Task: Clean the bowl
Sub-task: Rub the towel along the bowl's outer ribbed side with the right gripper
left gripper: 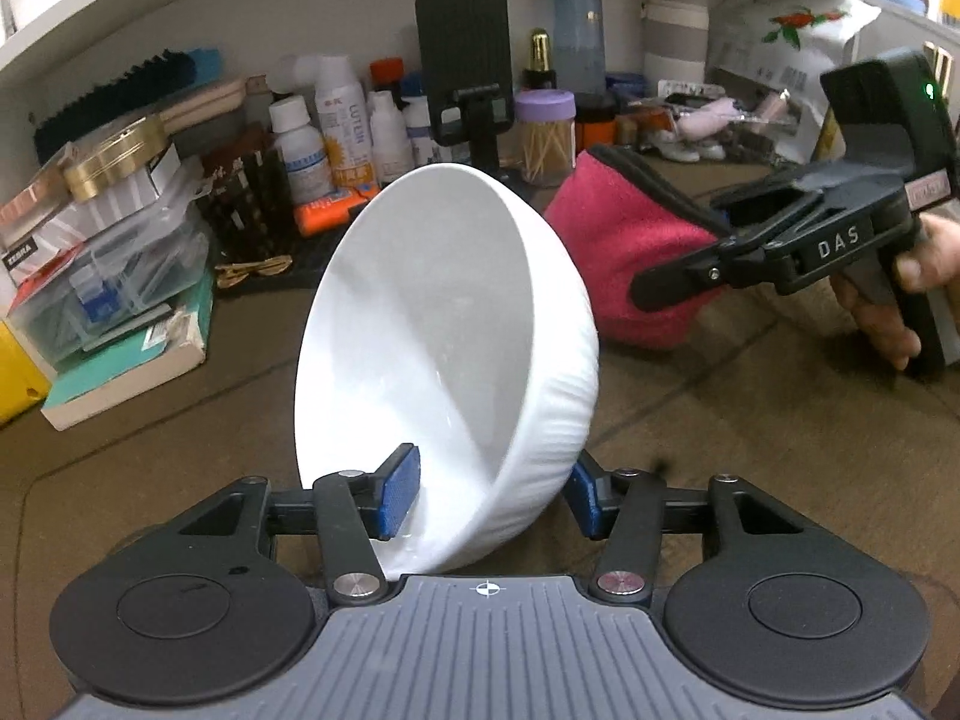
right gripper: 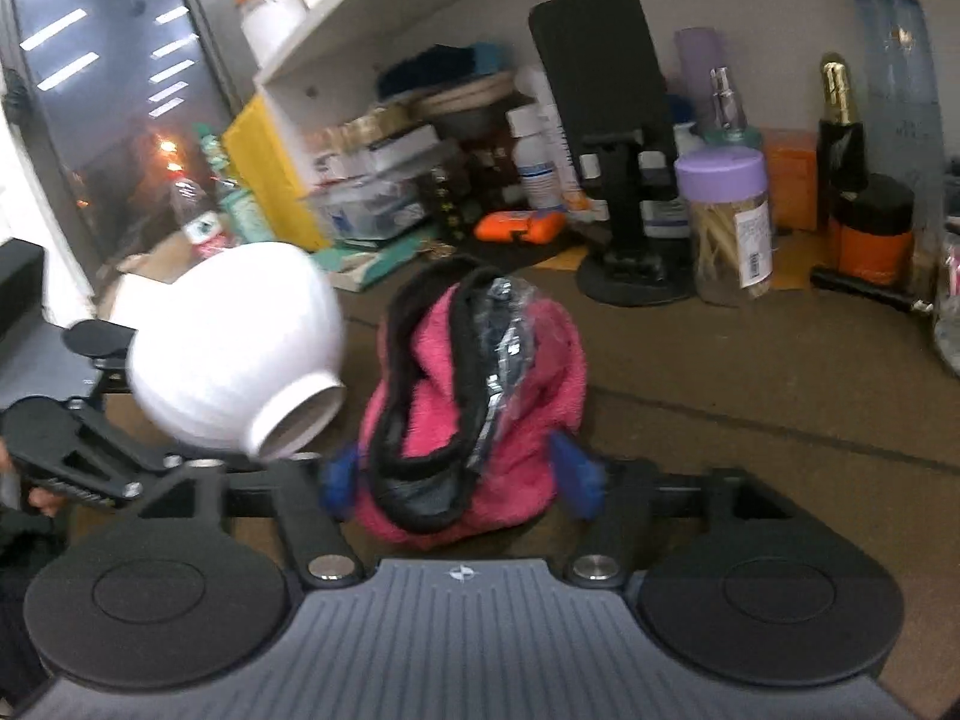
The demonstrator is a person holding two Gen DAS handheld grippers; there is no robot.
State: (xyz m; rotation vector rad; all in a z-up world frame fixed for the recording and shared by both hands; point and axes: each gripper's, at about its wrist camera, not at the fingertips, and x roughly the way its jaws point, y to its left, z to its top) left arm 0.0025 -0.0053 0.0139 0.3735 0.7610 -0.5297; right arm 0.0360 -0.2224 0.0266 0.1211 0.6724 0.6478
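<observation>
My left gripper [left gripper: 492, 492] clamps the white bowl [left gripper: 444, 360] on edge above the desk [left gripper: 750, 408]. My right gripper [right gripper: 462, 480] pinches the pink cloth [right gripper: 480, 408] just beside it, bottles [left gripper: 342, 126] crowding the desk's back edge.

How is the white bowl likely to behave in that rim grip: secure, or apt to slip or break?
The bowl looks like glazed ceramic, so probably stiff, slippery and breakable if dropped. The left tool pinches only its rim wall, one pad inside and one outside, with the bowl tilted on edge, so it may pivot. The ribbed outer wall might add some grip.
</observation>
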